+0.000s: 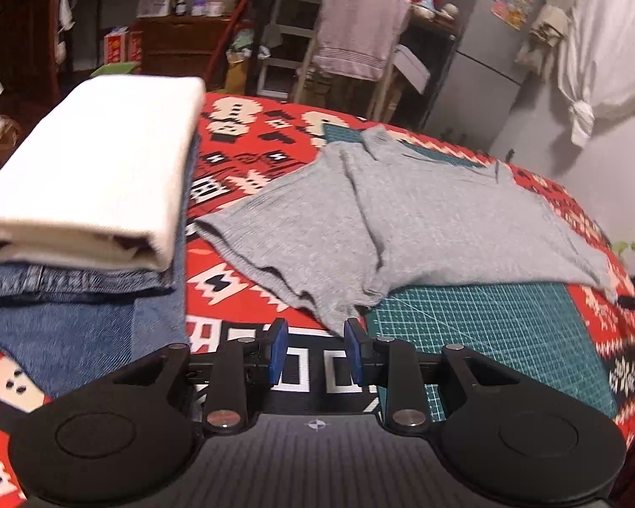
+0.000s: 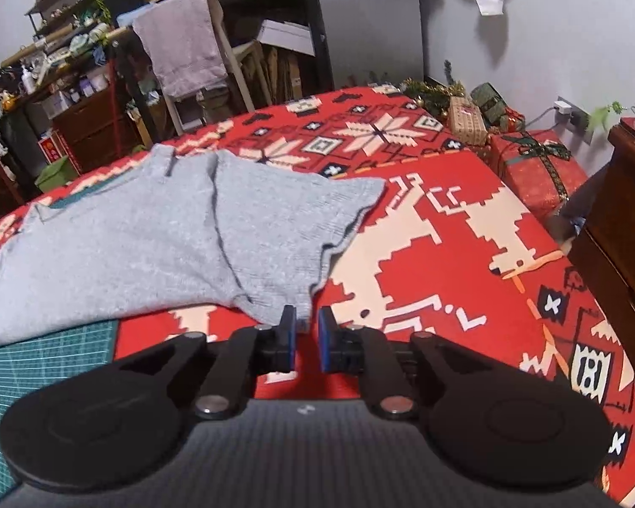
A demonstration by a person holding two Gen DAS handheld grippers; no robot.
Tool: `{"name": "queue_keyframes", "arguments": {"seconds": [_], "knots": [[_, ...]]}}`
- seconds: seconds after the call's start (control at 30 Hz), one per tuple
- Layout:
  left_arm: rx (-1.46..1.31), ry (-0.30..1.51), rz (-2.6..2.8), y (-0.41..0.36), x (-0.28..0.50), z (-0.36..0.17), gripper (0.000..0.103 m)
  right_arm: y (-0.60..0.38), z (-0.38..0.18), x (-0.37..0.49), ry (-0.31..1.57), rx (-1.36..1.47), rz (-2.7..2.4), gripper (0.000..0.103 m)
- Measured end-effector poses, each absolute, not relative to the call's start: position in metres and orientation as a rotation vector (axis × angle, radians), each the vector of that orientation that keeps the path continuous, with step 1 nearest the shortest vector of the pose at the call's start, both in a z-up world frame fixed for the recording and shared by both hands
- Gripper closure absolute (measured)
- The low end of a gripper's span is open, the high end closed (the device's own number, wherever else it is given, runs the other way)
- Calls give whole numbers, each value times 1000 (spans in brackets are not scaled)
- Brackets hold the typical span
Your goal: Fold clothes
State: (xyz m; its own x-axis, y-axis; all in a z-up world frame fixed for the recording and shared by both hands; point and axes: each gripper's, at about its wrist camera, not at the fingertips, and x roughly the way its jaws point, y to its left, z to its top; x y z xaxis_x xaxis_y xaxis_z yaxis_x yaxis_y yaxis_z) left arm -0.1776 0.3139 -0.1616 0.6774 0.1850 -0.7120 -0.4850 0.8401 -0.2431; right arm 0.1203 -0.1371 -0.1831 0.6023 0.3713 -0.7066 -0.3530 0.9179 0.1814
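Note:
A grey t-shirt [image 1: 423,220] lies spread flat across the red patterned tablecloth [image 1: 241,161] and a green cutting mat [image 1: 478,321]. Its near hem corner reaches just in front of my left gripper [image 1: 315,332], which is open, its blue pads apart with nothing between them. In the right wrist view the same t-shirt [image 2: 148,237] fills the left half. Its other near corner ends right at the tips of my right gripper [image 2: 307,324], which is open by a narrow gap, with red cloth showing between the pads.
At the left sits a folded stack: a white cloth [image 1: 93,161] on blue jeans [image 1: 72,309]. Wrapped gift boxes [image 2: 533,165] and a wooden cabinet [image 2: 622,220] stand at the right. Behind the table are a chair draped with a towel [image 1: 355,34] and cluttered shelves.

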Motion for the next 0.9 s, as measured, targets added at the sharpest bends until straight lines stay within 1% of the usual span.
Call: {"name": "queue_keyframes", "arguments": {"seconds": [0.1,0.17,0.23,0.4,0.6,0.63,0.7,0.8,0.83,0.87,0.9], "knots": [[-486,731,425,320,-176,-166,74,-135,-177,111,806,19,434,83],[-509,721,442,323,-173,-168,72,-133,-174,106,794,13,442,83],[-518,711,461,324,-168,-171,66,-133,-172,103,786,15,447,82],[-548,683,510,328,-155,-177,66,-132,-167,97,779,28,456,78],[-568,635,588,336,-148,-176,68,-133,-168,96,780,36,458,77],[-586,631,596,339,-147,-177,75,-133,-169,97,781,37,459,77],[-614,625,600,343,-145,-179,83,-133,-170,98,784,39,460,77],[-608,630,601,344,-141,-179,84,-134,-172,100,789,47,457,77],[-602,636,605,343,-140,-179,87,-134,-173,100,791,49,456,77],[-602,641,606,343,-140,-179,91,-134,-174,101,793,50,455,77],[-608,645,604,343,-139,-179,101,-134,-175,101,795,50,455,77]]}}
